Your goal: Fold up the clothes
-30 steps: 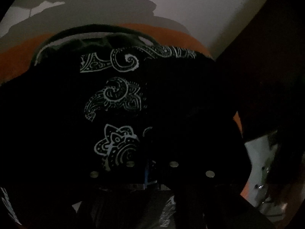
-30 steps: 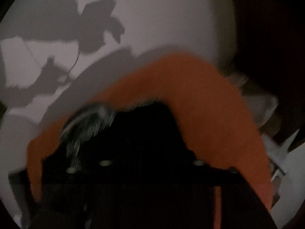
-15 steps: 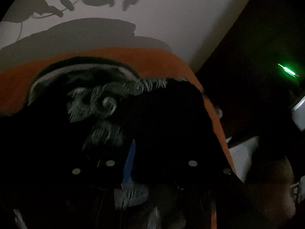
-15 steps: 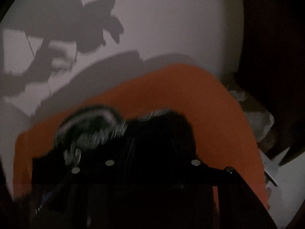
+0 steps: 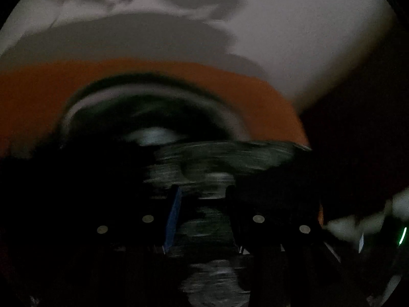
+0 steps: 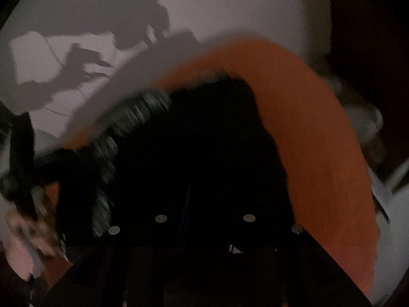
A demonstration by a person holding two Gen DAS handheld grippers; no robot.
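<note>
— Where's the garment?
— Black cloth with a pale paisley print lies on the orange table cover, blurred and dim.
— Left gripper?
— Jaws spread, printed cloth showing between them; no pinch visible.
— Right gripper?
— Over the dark cloth, jaws closing; too dark to tell whether they grip.

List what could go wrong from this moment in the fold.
1. The right gripper is closing over the black garment in near darkness, so it may pinch too many layers.
2. The left gripper stands open over the blurred white print; the fold there may slump on the orange surface.
</note>
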